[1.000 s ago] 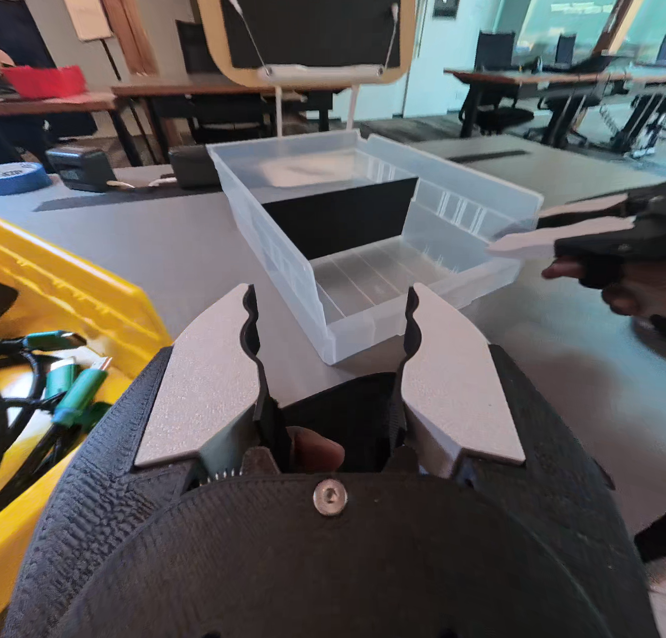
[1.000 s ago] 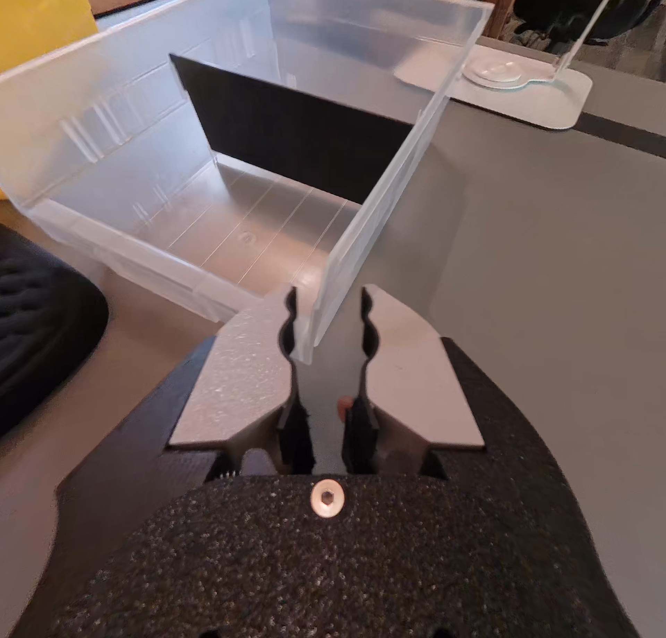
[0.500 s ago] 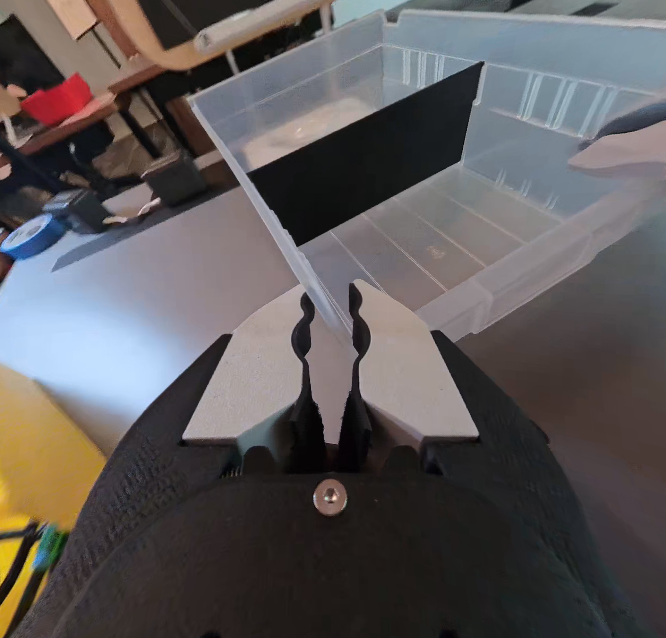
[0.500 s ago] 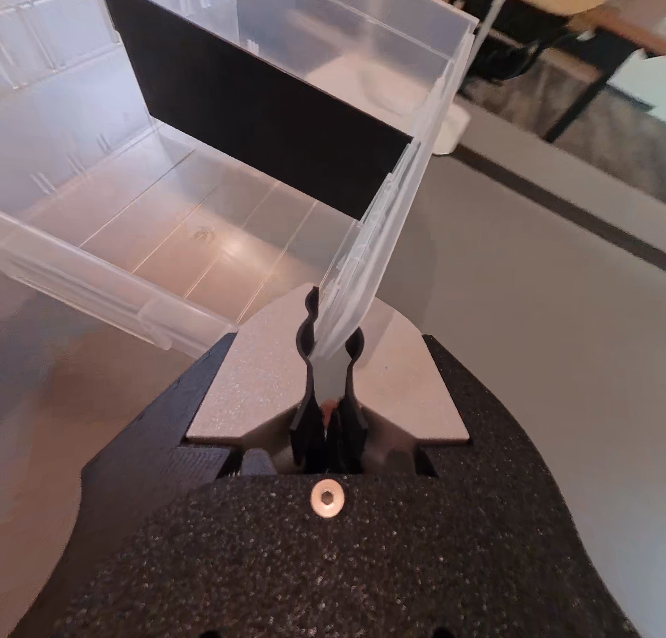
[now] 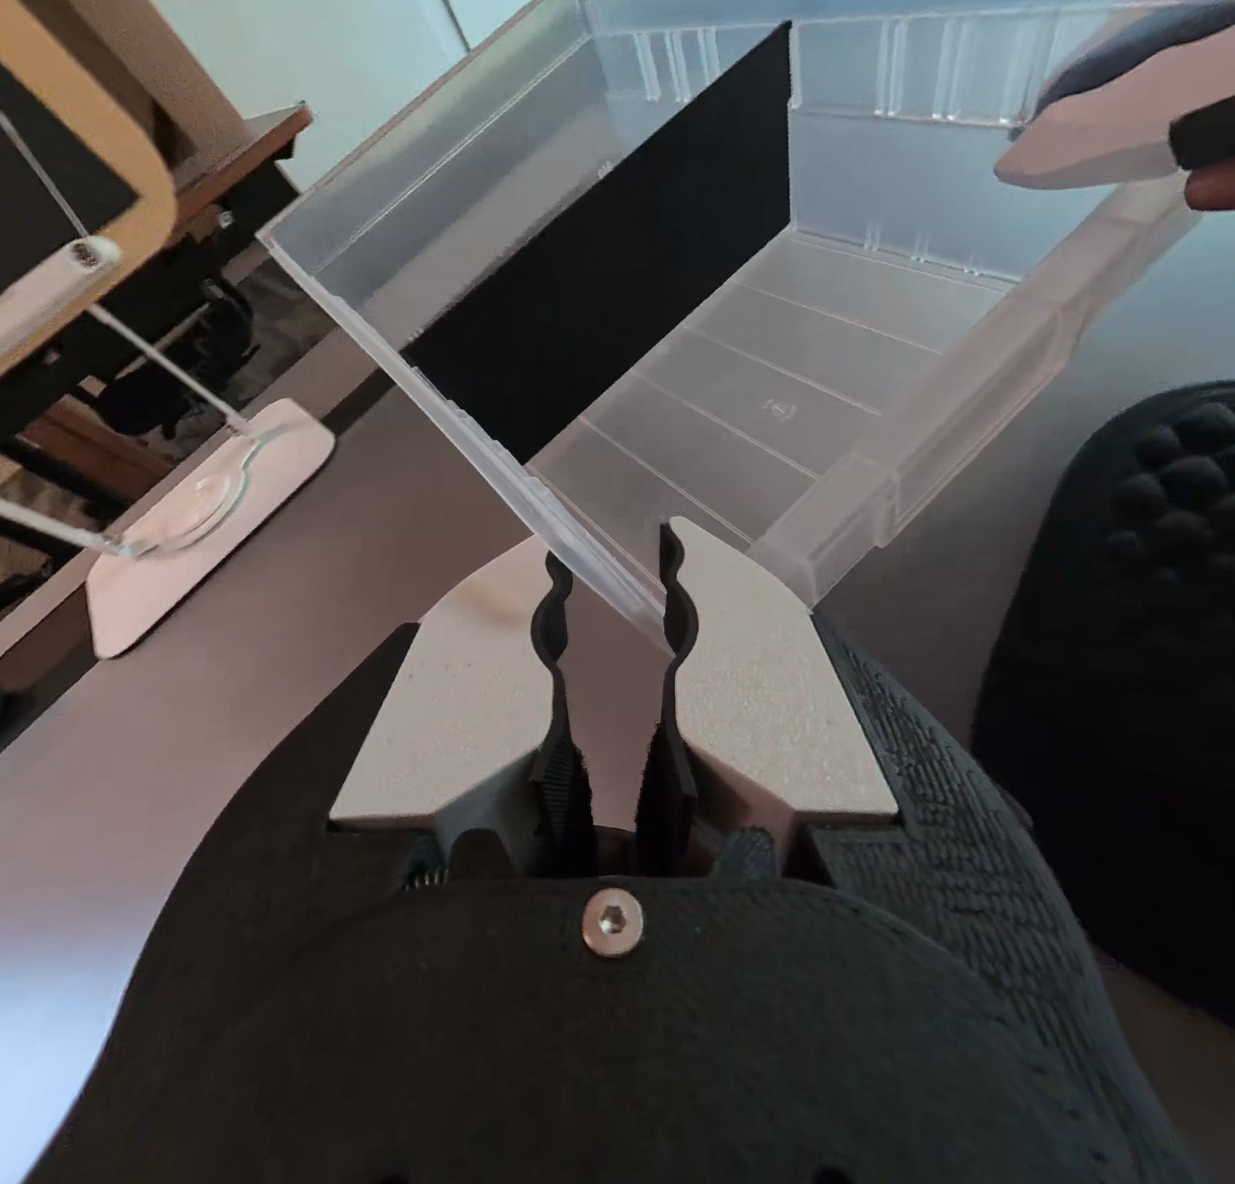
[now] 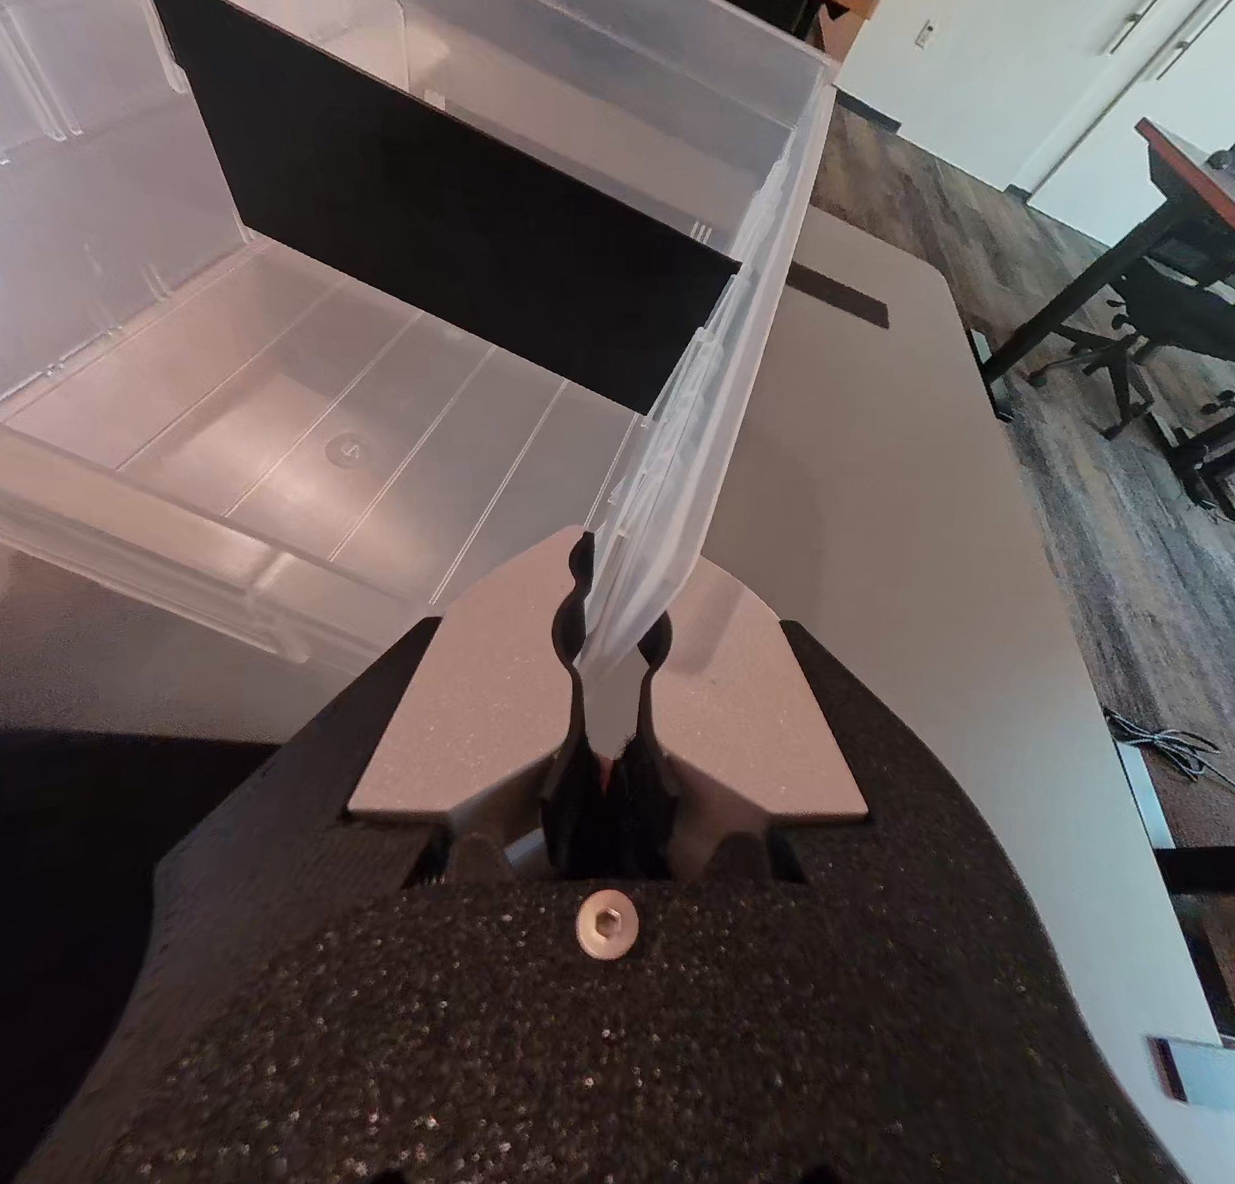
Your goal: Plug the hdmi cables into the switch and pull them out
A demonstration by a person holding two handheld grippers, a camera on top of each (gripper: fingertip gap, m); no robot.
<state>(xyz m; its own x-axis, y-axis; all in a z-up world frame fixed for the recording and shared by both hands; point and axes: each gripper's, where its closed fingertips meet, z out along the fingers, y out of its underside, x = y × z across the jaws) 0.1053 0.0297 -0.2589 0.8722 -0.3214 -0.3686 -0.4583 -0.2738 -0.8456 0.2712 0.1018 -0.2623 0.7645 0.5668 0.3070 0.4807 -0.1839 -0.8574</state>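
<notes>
A clear plastic bin (image 5: 428,169) with a black divider (image 5: 601,269) across it fills both views; it holds nothing that I can see. My left gripper (image 5: 608,590) is shut on the bin's left side wall near the front corner. My right gripper (image 6: 618,617) is shut on the bin's right side wall (image 6: 702,416), in front of the divider (image 6: 434,216). One right finger (image 5: 1096,142) also shows at the top right of the left wrist view. No HDMI cable or switch is in view.
The grey table (image 5: 200,817) carries a white stand base plate (image 5: 207,517) to the left. A dark bumpy object (image 5: 1136,617) is close on the right. The table's edge (image 6: 1069,684) drops to the floor on the right, with a desk and chair (image 6: 1169,283) beyond.
My left gripper went from open to shut on the bin's left wall, and my right closed on the right wall. Both views have swung round with the bin; the yellow cable bin has left view.
</notes>
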